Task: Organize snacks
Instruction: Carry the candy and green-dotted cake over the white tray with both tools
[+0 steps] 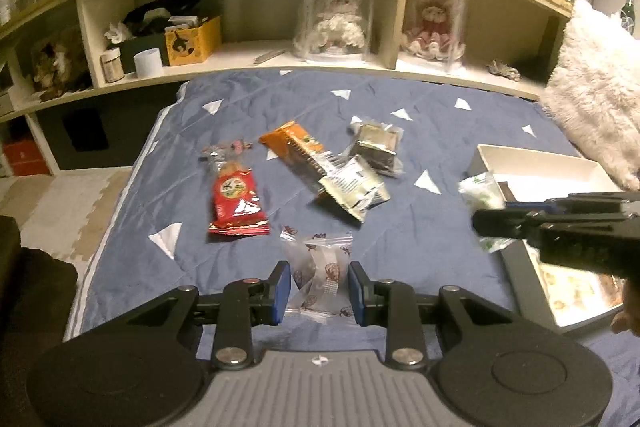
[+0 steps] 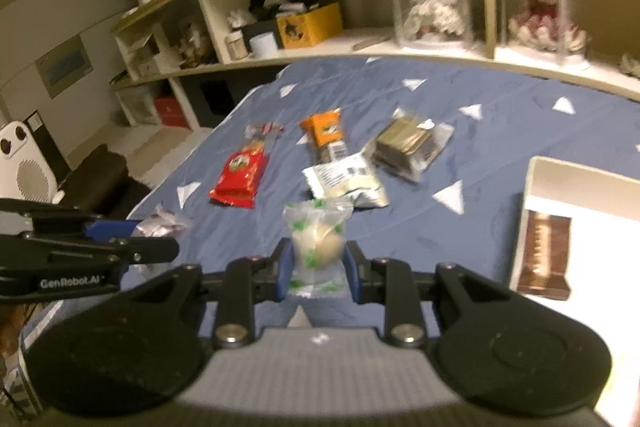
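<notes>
the right gripper (image 2: 316, 263) pinches a clear wrapper with green print, the green sweet (image 2: 318, 247), between its blue fingers (image 2: 283, 269); the round pale ball inside sits right at the pads. in the left view the same gripper (image 1: 492, 217) hangs over the near edge of the white box (image 1: 536, 163), with the wrapper poking out past its tip. the left gripper (image 1: 319, 287) has its fingers (image 1: 282, 287) closed in on a clear wrapper with brown print, the brown sweet (image 1: 318, 269); whether it is already lifted off the bed (image 1: 440, 235) i cannot tell.

the step in hand looks like carrying each sweet to the box. the box already has a brown bar (image 2: 544, 259) lying in it, so aim the green sweet at bare floor beside the bar, not on top of it. bring the right gripper well inside the rim and low before letting go, since a light wrapper can slide or catch on the edge. keep the squeeze on the ball, not on the loose film, or it may slip out on the way.

hold the left gripper back until the right one clears the box, as the two stand close together. the red pack (image 1: 238, 205), orange pack (image 1: 292, 143), silver pack (image 1: 354, 187) and dark pack (image 1: 378, 147) lie on the bed, well apart from the box.
</notes>
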